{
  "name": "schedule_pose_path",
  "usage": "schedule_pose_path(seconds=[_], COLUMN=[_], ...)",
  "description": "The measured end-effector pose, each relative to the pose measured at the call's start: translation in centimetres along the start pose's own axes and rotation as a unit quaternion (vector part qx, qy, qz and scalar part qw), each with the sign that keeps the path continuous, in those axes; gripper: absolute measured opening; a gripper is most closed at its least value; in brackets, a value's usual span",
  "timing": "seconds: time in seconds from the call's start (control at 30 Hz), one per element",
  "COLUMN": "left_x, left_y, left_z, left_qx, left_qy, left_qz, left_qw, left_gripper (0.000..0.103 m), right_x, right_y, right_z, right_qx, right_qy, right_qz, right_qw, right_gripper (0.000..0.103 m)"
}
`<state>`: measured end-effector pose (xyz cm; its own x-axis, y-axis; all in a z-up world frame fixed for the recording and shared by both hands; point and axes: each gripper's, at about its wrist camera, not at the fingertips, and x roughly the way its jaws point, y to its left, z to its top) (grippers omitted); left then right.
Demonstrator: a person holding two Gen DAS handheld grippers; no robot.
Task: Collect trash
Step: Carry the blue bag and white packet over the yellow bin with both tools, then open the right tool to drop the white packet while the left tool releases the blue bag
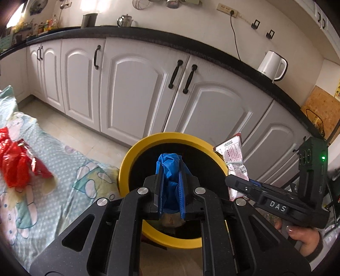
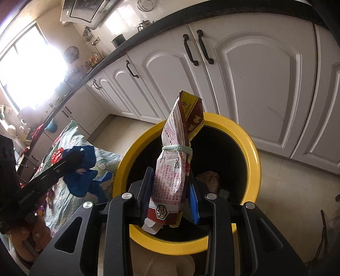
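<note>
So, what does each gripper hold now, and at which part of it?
Left gripper: a crumpled blue glove, pinched across its bunched middle. Right gripper: a snack packet tied with a band, held by its lower half. Both are over the yellow bin.

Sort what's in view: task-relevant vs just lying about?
Task-relevant:
- yellow-rimmed bin
- blue plastic bag, clamped in left gripper
- tied snack packet, clamped in right gripper
- red wrapper on the patterned cloth, likely next

Lying about:
- white kettle
- steel teapot
- cabinets
</note>
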<state>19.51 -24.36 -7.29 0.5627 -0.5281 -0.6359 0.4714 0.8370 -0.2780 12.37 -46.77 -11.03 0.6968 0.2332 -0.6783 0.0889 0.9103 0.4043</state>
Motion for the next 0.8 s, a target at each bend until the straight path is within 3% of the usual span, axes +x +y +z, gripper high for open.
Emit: schedule_pose_path(seconds=[0.67,0.77,0.8], left_x=[2.5,2.3,2.3], left_y=[0.4,0.4,0.5], left_z=[-1.0,-1.0,-1.0], left_qx=[-0.013,-0.013,-0.014], left_qy=[0.034,0.033,0.033], left_qz=[-0.007,-0.006,-0.006], left_qw=[0.9993,0.9994,0.9993], left_gripper=[0.008,0.018,0.028], right_x=[1.3,0.9,0.9], right_y=[-1.1,-1.2,-1.3], right_z=[-0.4,-0.2,-0.1], right_qx=[0.017,0.021,0.022], right_qy=[0.018,0.011,0.009], right_qz=[-0.011,-0.015,-0.017], right_qw=[1.000,1.000,1.000], right_gripper=[0.031,0.040,0.042])
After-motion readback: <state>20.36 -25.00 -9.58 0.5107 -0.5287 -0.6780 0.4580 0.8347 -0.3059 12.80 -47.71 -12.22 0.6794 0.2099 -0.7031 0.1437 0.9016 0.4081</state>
